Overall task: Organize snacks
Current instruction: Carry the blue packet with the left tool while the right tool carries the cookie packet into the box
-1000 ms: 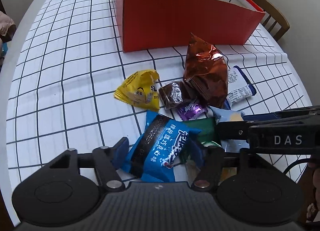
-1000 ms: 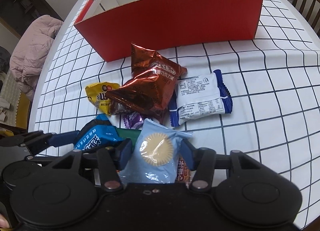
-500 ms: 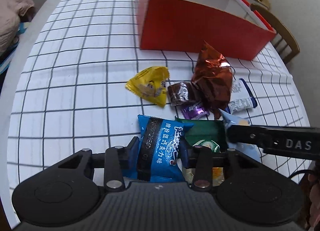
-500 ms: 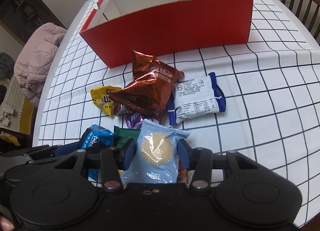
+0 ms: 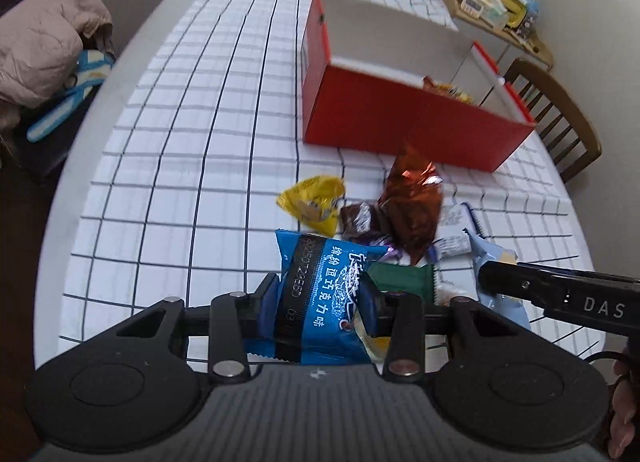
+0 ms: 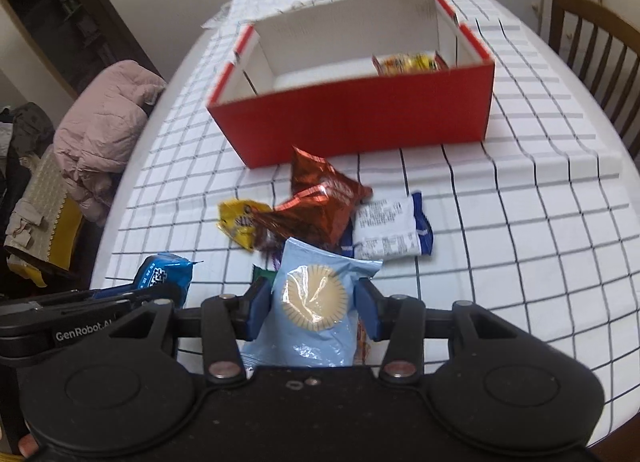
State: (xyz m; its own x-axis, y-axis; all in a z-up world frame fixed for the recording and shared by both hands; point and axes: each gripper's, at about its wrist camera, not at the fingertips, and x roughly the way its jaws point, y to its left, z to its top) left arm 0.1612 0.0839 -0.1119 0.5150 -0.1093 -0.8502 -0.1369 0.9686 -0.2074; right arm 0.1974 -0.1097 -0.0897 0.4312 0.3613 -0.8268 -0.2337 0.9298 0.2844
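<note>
My left gripper [image 5: 318, 302] is shut on a blue chocolate packet [image 5: 324, 294], lifted above the checked tablecloth. My right gripper [image 6: 312, 308] is shut on a light blue biscuit packet [image 6: 316, 314], also raised. Between them and the red box [image 6: 360, 118] lies a pile: a copper foil bag [image 6: 320, 202], a yellow packet [image 6: 240, 220], a white and blue packet [image 6: 390, 232], a brown wrapped sweet [image 5: 360, 218] and a green packet [image 5: 404, 276]. The red box [image 5: 400, 118] stands open with a yellow and red snack [image 6: 408, 62] inside at its right end.
The round table [image 5: 192, 122] carries a white cloth with a dark grid. A wooden chair [image 5: 560, 118] stands at the right behind the box. A pink jacket [image 6: 104, 130] lies on a seat to the left. A shelf with clutter [image 5: 496, 10] is at the back right.
Both grippers have risen with their packets. The left jaws closed onto the blue packet and lifted it off the table. The box interior has come into view.
</note>
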